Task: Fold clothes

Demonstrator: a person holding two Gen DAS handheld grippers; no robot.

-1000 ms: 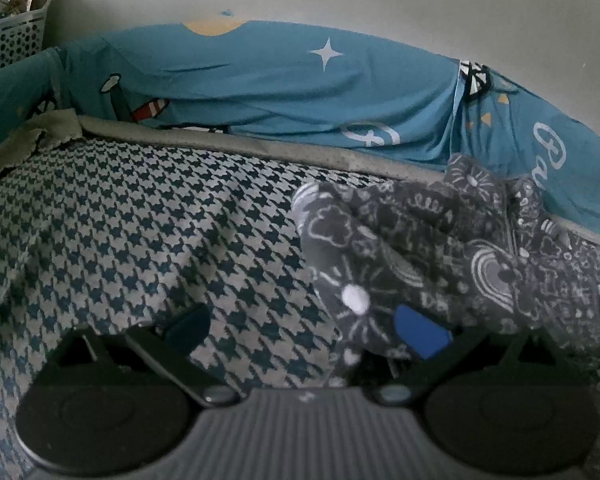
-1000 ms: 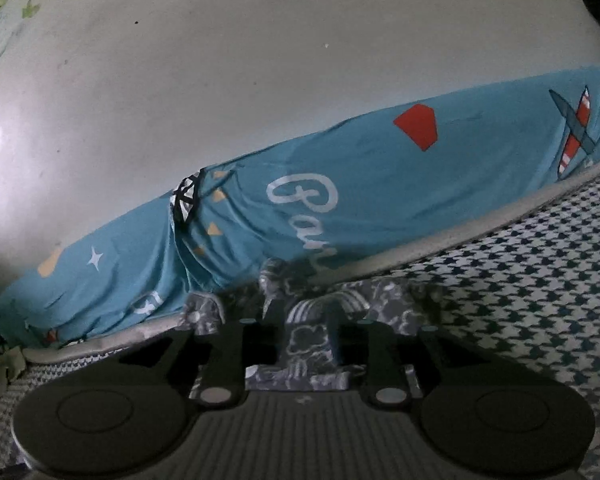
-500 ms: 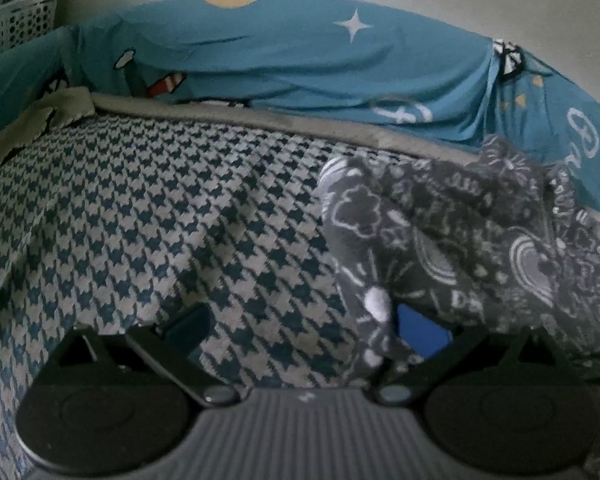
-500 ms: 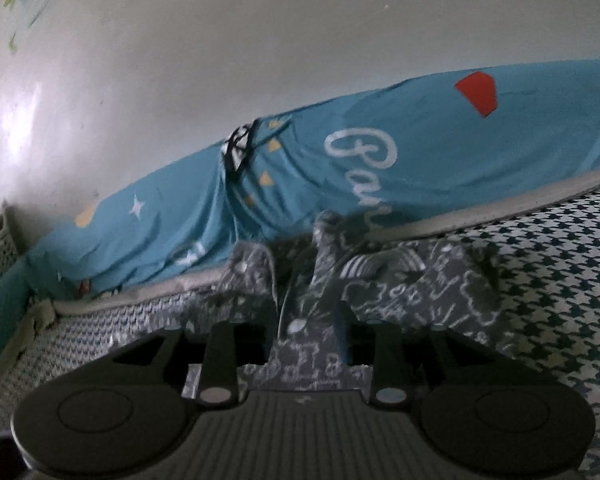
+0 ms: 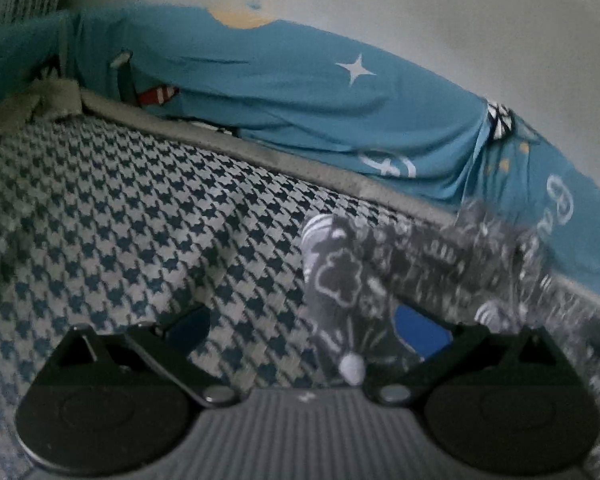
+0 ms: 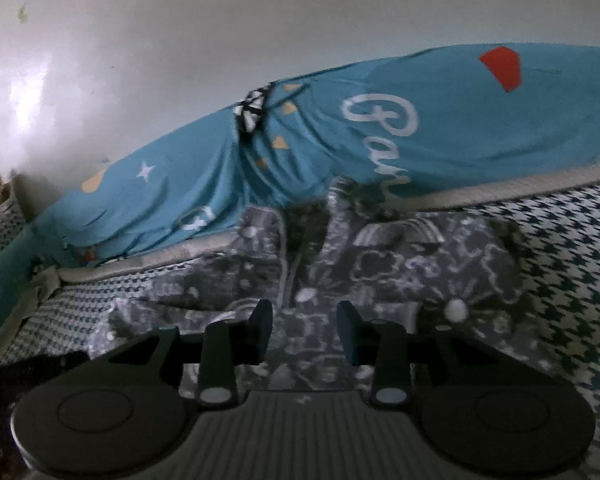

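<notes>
Right gripper (image 6: 304,330): jaws opening, pads apart, over the grey patterned garment (image 6: 404,272) without pinching it.
Left gripper (image 5: 304,334): jaws wide apart, garment's edge (image 5: 340,280) beside the blue pad, unclamped.
Garment: crumpled on the houndstooth mattress (image 5: 120,232), near its far edge.
Behind garment: blue printed sheet (image 6: 460,128), white wall (image 6: 220,40).

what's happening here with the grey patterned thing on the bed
A person is folding a grey patterned garment on a houndstooth bed cover, with a hand-held gripper in each hand. The right hand-held gripper sits over the cloth with its jaws opening, and its pads are not pressing on the fabric. The left hand-held gripper is open wide at the garment's edge, with cloth lying against one finger but nothing pinched. A blue printed sheet lines the wall behind.
</notes>
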